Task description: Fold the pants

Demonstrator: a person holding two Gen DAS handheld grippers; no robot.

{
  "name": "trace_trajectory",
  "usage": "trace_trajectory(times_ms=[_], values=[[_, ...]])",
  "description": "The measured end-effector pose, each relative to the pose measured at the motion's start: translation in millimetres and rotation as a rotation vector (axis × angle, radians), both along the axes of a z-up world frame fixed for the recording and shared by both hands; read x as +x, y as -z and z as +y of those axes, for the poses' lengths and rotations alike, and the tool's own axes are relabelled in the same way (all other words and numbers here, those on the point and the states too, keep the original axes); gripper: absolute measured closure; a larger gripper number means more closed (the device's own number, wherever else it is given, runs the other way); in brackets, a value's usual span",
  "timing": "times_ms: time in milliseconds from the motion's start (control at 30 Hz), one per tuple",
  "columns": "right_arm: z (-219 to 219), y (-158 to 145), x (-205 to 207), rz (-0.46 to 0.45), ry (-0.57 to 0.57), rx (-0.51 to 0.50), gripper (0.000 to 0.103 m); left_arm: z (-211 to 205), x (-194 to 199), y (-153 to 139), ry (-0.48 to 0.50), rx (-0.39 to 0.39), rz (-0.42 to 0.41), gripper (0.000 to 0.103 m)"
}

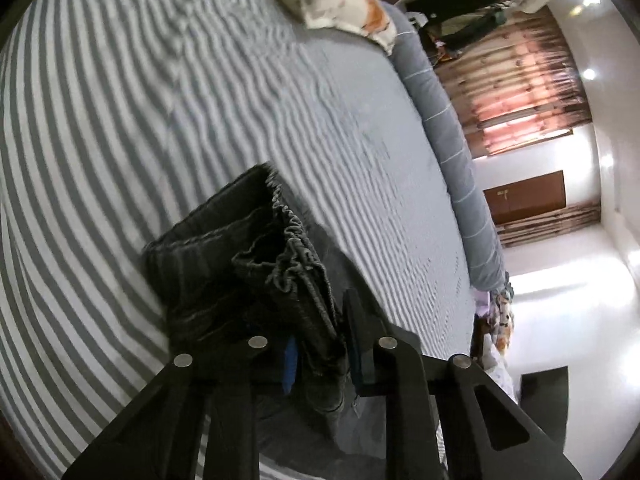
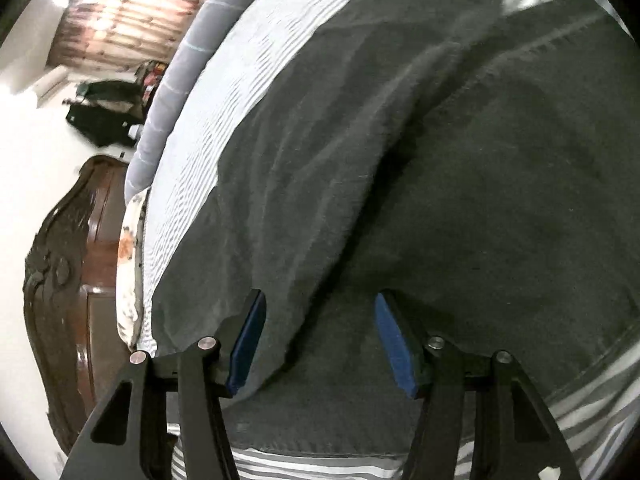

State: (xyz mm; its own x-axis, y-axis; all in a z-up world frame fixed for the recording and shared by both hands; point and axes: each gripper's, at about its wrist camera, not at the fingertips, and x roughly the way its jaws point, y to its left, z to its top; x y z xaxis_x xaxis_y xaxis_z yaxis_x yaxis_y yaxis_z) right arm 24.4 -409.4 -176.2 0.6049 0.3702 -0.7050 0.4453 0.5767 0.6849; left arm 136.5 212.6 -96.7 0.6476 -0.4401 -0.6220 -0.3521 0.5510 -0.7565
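My left claw (image 1: 320, 344) grips the bunched waistband of the dark pants (image 1: 224, 264) on the striped bed (image 1: 120, 100), its pads mostly buried in cloth. My right claw (image 2: 320, 340) gapes over a fold; the pants' far end is cut off.

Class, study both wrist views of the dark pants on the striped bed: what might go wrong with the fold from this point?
1. The left hand-held gripper pinches only the bunched waistband edge of the pants; it may slip out.
2. The right hand-held gripper stands open astride a loose ridge of cloth; closing may catch one layer only.
3. Creases in the pants could get folded in.
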Motion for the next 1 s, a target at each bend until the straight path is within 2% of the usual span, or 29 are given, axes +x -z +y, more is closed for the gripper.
trace_trajectory(times_ms=[67, 100, 167, 267, 467, 567, 600, 733, 1000], values=[[2.3, 0.9, -0.4, -0.043, 0.009, 0.106, 0.060, -4.4, 4.7, -7.6, 0.005, 0.005, -0.018, 0.084], [3.3, 5.7, 0.9, -0.031, 0.000, 0.116, 0.060, -4.7, 5.0, -10.1, 0.007, 0.011, -0.024, 0.084], [13.3, 12.2, 11.1, 0.005, -0.047, 0.080, 0.060, -5.6, 5.8, -14.0, 0.014, 0.026, -0.031, 0.084], [13.6, 9.6, 23.3, -0.027, -0.052, 0.078, 0.060, -5.4, 7.7, -16.3, 0.013, 0.031, -0.035, 0.086], [-32.2, 0.0, 44.2, -0.078, 0.099, 0.058, 0.065, 0.5, 6.6, -12.2, -0.002, 0.029, -0.015, 0.086], [-47.6, -1.6, 51.2, -0.060, 0.133, 0.035, 0.080, 1.7, 4.6, -10.2, -0.001, 0.039, -0.009, 0.086], [-54.2, 1.0, 48.9, -0.053, 0.133, 0.019, 0.087, 1.9, 4.7, -9.6, -0.002, 0.045, -0.006, 0.086], [-58.2, -3.9, 52.5, -0.010, 0.109, -0.066, 0.096, 2.6, 5.3, -7.6, 0.001, 0.069, 0.006, 0.086], [-34.2, -57.1, 28.7, -0.013, 0.044, -0.312, 0.100, 2.2, 14.4, -17.5, 0.070, 0.138, 0.001, 0.087]])
